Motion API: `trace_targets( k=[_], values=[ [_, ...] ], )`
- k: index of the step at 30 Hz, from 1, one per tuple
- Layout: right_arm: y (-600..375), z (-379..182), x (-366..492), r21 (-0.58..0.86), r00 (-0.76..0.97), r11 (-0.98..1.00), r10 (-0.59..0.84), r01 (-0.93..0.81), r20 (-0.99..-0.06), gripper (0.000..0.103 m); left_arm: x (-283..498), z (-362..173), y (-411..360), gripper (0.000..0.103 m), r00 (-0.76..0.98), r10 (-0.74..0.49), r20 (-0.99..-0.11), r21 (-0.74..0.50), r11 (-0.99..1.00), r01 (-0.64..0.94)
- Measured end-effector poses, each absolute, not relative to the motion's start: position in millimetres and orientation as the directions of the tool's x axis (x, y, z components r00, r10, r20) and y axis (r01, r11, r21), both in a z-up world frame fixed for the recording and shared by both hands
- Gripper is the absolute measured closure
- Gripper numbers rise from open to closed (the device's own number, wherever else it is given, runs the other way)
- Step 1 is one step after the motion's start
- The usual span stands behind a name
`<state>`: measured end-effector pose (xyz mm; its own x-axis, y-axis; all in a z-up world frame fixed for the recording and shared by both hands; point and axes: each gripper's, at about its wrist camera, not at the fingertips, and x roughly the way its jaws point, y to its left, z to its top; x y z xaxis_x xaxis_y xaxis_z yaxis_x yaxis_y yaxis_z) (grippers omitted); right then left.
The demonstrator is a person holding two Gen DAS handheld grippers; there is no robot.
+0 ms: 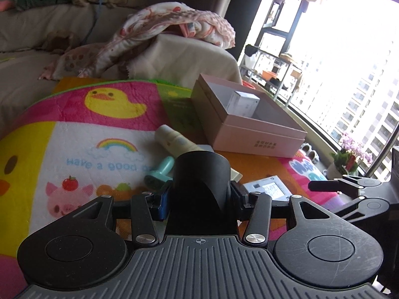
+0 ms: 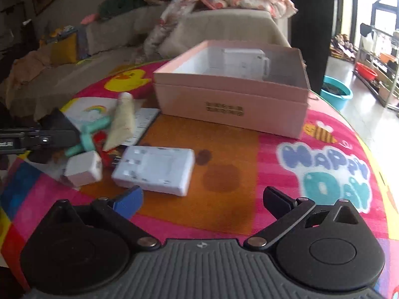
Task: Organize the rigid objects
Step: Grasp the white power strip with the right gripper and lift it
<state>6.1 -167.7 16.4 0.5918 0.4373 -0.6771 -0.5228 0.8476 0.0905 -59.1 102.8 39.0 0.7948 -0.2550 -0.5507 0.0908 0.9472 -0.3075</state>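
The left gripper (image 1: 200, 194) is clamped on a smooth black cylindrical cup (image 1: 201, 174), held above the fleecy cartoon mat (image 1: 74, 134). The right gripper (image 2: 202, 199) has its jaws wide apart; just ahead lies a flat white plastic charger (image 2: 154, 172). Further ahead stands the open pink cardboard box (image 2: 232, 102).

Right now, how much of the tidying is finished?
One white boxy item already sits inside the open pink cardboard box. The left gripper is shut on a black cylindrical object. The right gripper is open. A flat white rectangular device, small white cube, teal handled piece and cream tube remain outside.
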Motion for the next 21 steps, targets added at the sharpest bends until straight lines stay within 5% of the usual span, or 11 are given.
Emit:
trace_targets(
  k=[6,10,21],
  values=[
    [-111,5,3,-0.027,0.622,0.837,0.384,-0.546,-0.682,0.001,-69,40,103,0.051,0.794,-0.295,-0.531,-0.323,0.937,0.132],
    [-114,7,12,0.026,0.594,0.837,0.409,-0.546,-0.693,0.023,-73,36,99,0.051,0.776,-0.341,-0.53,-0.344,0.923,0.171],
    [-182,41,-25,-0.062,0.676,0.847,0.375,-0.527,-0.634,0.023,-82,37,38,0.051,0.656,-0.459,-0.6,-0.256,0.886,0.386]
  ],
)
